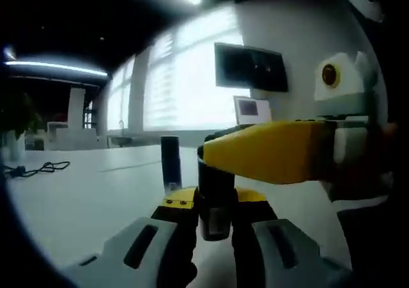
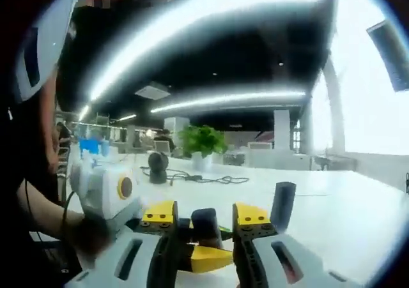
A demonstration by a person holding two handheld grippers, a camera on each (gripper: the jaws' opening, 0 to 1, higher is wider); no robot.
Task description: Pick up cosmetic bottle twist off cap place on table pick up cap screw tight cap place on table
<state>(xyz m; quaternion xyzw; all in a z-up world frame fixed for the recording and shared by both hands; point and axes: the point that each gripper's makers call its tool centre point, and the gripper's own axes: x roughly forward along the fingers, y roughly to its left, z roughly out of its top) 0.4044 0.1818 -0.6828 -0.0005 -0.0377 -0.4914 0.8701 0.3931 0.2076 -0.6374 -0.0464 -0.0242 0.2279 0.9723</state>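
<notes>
The left gripper pinches the dark bottle upright above the white table; the right gripper, entering the left gripper view from 3 o'clock, clamps its top, probably the cap; whether twisting off or screwing tight, I cannot tell; next comes a steady turn. A second dark cylinder stands at 11 o'clock; cable, plant, windows beyond.
</notes>
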